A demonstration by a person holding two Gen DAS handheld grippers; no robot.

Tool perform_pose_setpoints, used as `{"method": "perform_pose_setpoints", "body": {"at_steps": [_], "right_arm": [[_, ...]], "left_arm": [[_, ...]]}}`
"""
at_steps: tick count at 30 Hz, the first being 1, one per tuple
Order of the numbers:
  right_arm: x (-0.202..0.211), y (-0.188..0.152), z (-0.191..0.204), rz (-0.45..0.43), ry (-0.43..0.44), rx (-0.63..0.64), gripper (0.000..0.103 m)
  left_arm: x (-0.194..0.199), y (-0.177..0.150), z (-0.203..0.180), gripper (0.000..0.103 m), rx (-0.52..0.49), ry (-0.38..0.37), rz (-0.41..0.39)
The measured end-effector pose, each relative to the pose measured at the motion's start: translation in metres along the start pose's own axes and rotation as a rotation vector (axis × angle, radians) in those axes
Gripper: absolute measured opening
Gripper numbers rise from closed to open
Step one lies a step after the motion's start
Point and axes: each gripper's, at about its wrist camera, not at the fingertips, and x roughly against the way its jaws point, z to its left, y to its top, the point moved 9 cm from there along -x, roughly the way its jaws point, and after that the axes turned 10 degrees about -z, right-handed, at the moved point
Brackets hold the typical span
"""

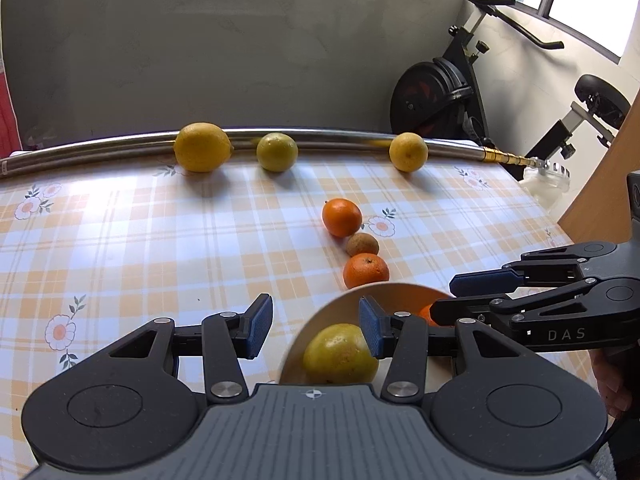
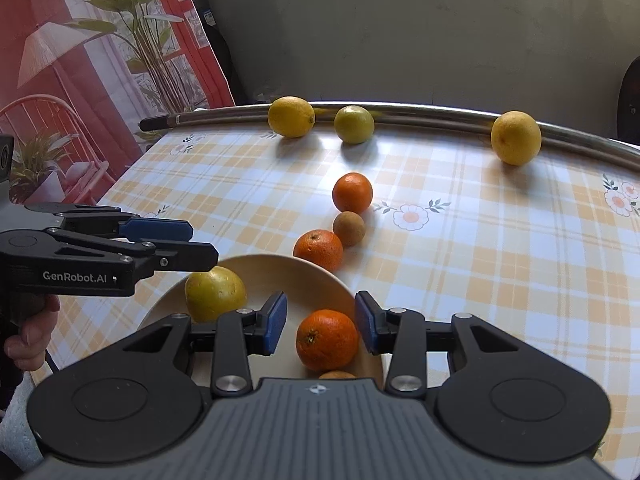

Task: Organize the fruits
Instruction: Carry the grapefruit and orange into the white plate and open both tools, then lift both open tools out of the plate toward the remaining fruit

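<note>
A table with a yellow checked cloth [image 2: 500, 264] holds the fruit. Along its far edge lies a shiny metal pole [image 1: 100, 150]. Three yellow fruits sit right by that pole: a big lemon [image 2: 291, 116], a greenish one [image 2: 354, 124] next to it, and a round one [image 2: 516, 137] well apart, toward the far right corner.

A short row runs down the middle of the table: an orange [image 2: 352, 192], a small brown fruit [image 2: 349, 228] and another orange [image 2: 318, 249]. The last orange sits just beside the far rim of the pale bowl [image 2: 280, 268], which stands near the front edge.

Inside the bowl are a yellow-green fruit [image 2: 215, 293] on the left and an orange one [image 2: 327, 339] on the right. A bit of another brown fruit peeks out below it.

The right gripper [image 2: 321, 328] hangs over the bowl with its claw spread. The orange one sits between its blue pads [image 2: 276, 322], but I cannot tell if they touch it.

The left gripper [image 1: 316, 326] has its claw spread and holds nothing. One pad is over the bowl by the yellow-green fruit; the other is over bare cloth.

The left side of the table is open and roomy, and so is the right side past the row.
</note>
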Motion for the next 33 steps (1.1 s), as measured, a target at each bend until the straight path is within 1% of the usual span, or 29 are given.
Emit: {"method": "perform_pose_setpoints", "body": {"at_steps": [4, 7, 11, 14, 16, 18, 20, 22, 25, 27, 28, 30, 33], "right_arm": [[-0.002, 0.008, -0.004, -0.007, -0.01, -0.005, 0.042], [-0.004, 0.013, -0.009, -0.011, -0.031, -0.009, 0.042], [0.0, 0.018, -0.015, -0.027, -0.048, -0.044, 0.042], [0.009, 0.024, -0.02, -0.042, -0.085, -0.067, 0.042], [0.017, 0.028, -0.023, -0.064, -0.107, -0.096, 0.042], [0.025, 0.032, -0.024, -0.092, -0.114, -0.114, 0.042], [0.034, 0.035, -0.025, -0.115, -0.139, -0.12, 0.042], [0.043, 0.034, -0.024, -0.127, -0.16, -0.126, 0.042], [0.057, 0.033, -0.021, -0.141, -0.174, -0.14, 0.042], [0.067, 0.034, -0.018, -0.153, -0.174, -0.155, 0.043], [0.074, 0.036, -0.017, -0.161, -0.171, -0.167, 0.046], [0.087, 0.039, -0.014, -0.175, -0.174, -0.183, 0.048], [0.104, 0.045, -0.009, -0.194, -0.175, -0.185, 0.055]], "left_arm": [[0.005, 0.011, 0.011, 0.05, 0.021, 0.008, -0.02], [0.008, 0.017, 0.023, 0.05, 0.042, 0.034, -0.031], [0.015, 0.023, 0.041, 0.05, 0.117, 0.066, -0.045], [0.027, 0.025, 0.051, 0.05, 0.173, 0.1, -0.05], [0.037, 0.027, 0.052, 0.05, 0.194, 0.106, -0.061], [0.048, 0.028, 0.053, 0.05, 0.188, 0.111, -0.071], [0.06, 0.03, 0.056, 0.05, 0.175, 0.137, -0.095], [0.071, 0.03, 0.056, 0.05, 0.178, 0.148, -0.102], [0.09, 0.03, 0.054, 0.05, 0.181, 0.147, -0.117], [0.103, 0.032, 0.052, 0.05, 0.175, 0.16, -0.132], [0.109, 0.033, 0.051, 0.05, 0.174, 0.166, -0.139], [0.122, 0.036, 0.048, 0.051, 0.178, 0.17, -0.153], [0.137, 0.043, 0.042, 0.051, 0.176, 0.171, -0.175]]}}
